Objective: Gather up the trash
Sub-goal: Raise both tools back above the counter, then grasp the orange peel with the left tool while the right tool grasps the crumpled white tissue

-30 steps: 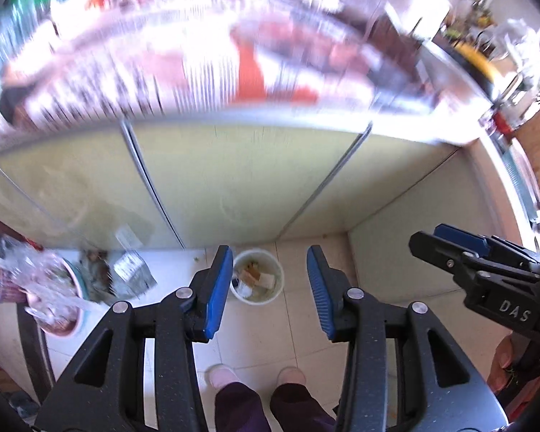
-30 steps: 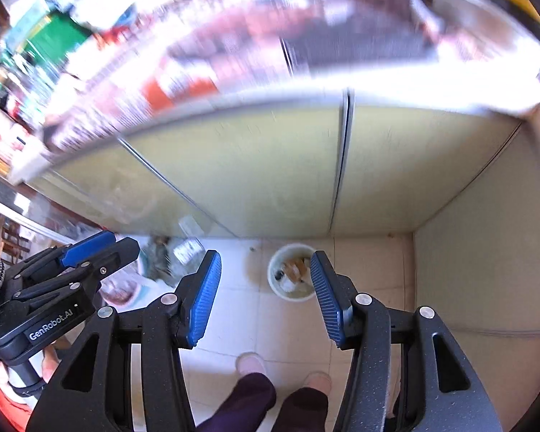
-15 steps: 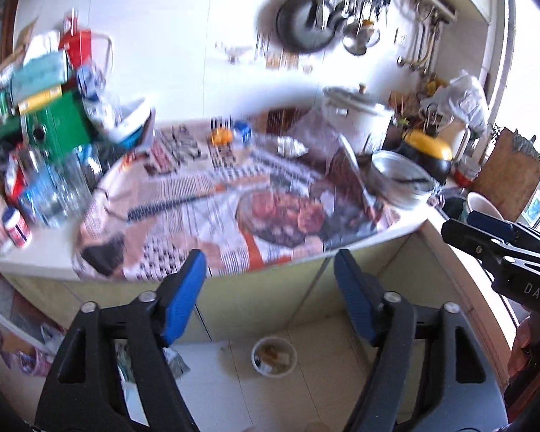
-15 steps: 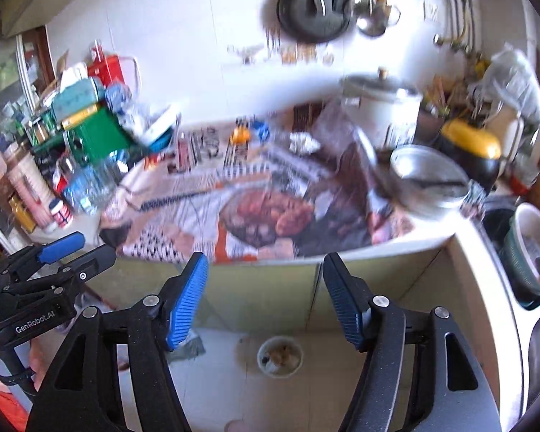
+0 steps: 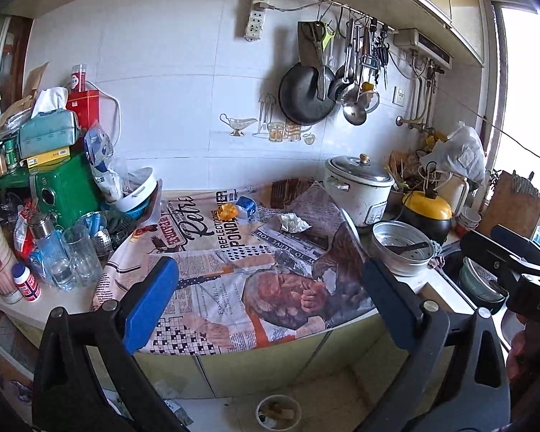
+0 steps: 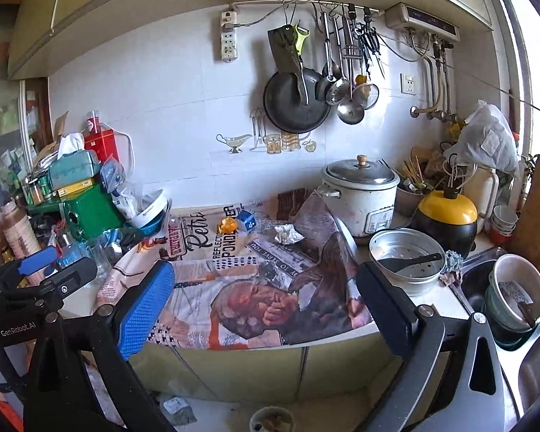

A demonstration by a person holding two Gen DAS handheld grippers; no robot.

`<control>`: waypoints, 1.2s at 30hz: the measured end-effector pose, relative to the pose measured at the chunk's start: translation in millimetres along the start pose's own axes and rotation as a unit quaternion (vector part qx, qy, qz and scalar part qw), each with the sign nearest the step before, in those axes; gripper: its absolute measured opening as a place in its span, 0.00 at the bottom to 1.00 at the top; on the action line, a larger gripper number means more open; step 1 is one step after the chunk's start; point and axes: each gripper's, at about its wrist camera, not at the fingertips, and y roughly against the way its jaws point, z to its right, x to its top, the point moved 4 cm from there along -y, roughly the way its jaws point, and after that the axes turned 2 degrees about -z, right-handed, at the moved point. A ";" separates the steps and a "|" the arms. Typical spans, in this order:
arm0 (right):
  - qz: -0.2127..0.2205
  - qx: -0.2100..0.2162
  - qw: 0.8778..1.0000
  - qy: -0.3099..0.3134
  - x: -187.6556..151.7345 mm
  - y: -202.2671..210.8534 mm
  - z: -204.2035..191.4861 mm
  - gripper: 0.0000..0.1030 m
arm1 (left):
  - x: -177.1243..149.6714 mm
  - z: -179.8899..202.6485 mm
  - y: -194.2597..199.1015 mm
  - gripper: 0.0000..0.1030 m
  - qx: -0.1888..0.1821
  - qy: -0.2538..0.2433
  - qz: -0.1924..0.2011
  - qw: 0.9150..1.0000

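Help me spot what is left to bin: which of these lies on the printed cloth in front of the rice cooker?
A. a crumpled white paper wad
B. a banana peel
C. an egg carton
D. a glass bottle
A: a crumpled white paper wad lies on the printed cloth, just left of the rice cooker.

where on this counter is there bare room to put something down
The front half of the newspaper-covered counter is free, from the glasses on the left to the metal steamer pot on the right. Farther back lie a crumpled tissue, orange scrap and blue cup. The left corner and right end are crowded.
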 end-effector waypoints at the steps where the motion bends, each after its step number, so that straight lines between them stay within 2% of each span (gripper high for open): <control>1: 0.002 0.001 1.000 0.000 2.4 -4.3 2.7 0.98 | 2.3 1.0 -8.2 1.00 0.000 0.003 -0.003 1.000; 6: 0.001 0.017 1.000 0.005 19.4 -45.1 25.9 0.98 | 20.1 9.0 -57.0 1.00 0.026 0.010 -0.007 1.000; 10: -0.020 0.031 0.999 0.017 37.2 -88.3 49.5 0.98 | 44.4 19.5 -99.7 1.00 0.036 0.021 -0.015 0.999; 19: -0.071 0.079 0.994 0.036 69.9 -176.8 100.7 0.97 | 86.8 26.8 -176.9 0.99 0.092 0.067 -0.009 0.993; 24: -0.095 0.084 0.991 0.050 75.8 -223.4 108.4 0.97 | 98.8 13.8 -211.1 1.00 0.104 0.089 -0.025 0.990; 29: -0.125 0.089 0.988 0.033 71.9 -268.3 109.1 0.95 | 104.7 -11.3 -248.8 1.00 0.113 0.089 -0.045 0.989; 32: -0.152 0.085 0.985 0.017 67.0 -298.3 107.7 0.91 | 108.0 -33.4 -277.0 1.00 0.104 0.090 -0.063 0.988; 36: -0.184 0.079 0.980 -0.020 58.9 -335.0 100.4 0.85 | 112.2 -69.1 -321.4 1.00 0.075 0.089 -0.091 0.989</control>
